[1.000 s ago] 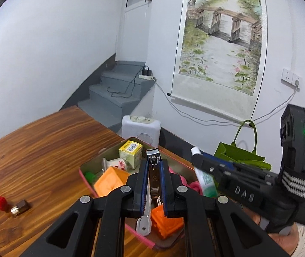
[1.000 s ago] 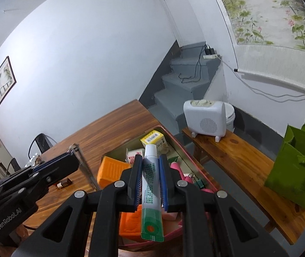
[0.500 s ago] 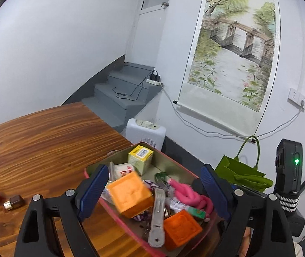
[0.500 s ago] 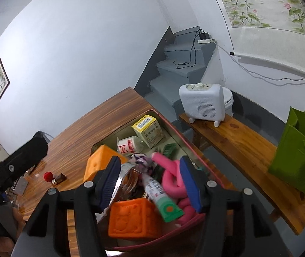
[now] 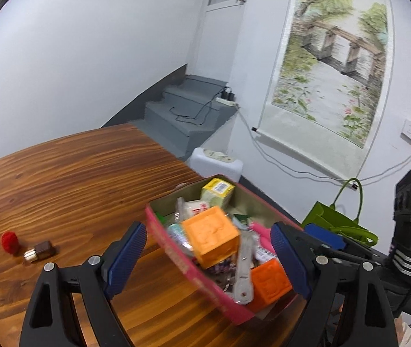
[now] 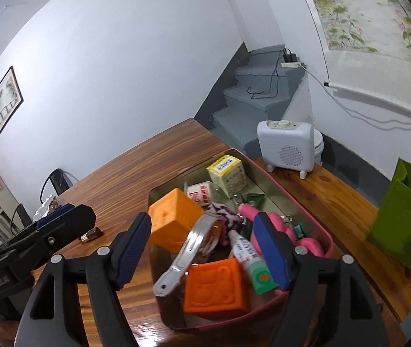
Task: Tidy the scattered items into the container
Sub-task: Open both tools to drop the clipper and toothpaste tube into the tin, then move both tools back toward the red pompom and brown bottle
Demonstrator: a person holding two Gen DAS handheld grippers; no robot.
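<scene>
**Both grippers empty over a filled container**

Left wrist view: The left gripper (image 5: 208, 263) stood with its jaws spread wide and nothing clamped between the blue pads (image 5: 126, 257). It hung above the near part of the pink-walled container (image 5: 173, 253), which sat at the edge of the wooden table (image 5: 69, 179). Inside lay two orange blocks, the larger (image 5: 209, 238) towards the middle and the smaller (image 5: 269, 284) in the near corner, with a metal nail clipper (image 5: 244, 271) resting between them. A yellow box (image 5: 217, 192) stood at the far end. Outside the container, well to the left on the table, a red ball (image 5: 9, 241) lay just beside a small brown bottle (image 5: 39, 253). The right gripper (image 5: 325, 238) was visible at the right edge of this view.

Right wrist view: The right gripper (image 6: 202, 245) was opening its jaws, and held nothing; the pads touched no item. Below it, in the container (image 6: 325, 238), a white tube with a green cap (image 6: 248, 260) lay loose beside the right pad, next to an orange block (image 6: 215, 287), the clipper (image 6: 185, 256) and a pink coiled item (image 6: 306, 244). A second orange block (image 6: 173, 219), a white bottle (image 6: 202, 195) and the yellow box (image 6: 228, 172) lay farther in. The left gripper (image 6: 61, 219) showed at the left, with the brown bottle (image 6: 92, 234) on the table behind it.
</scene>
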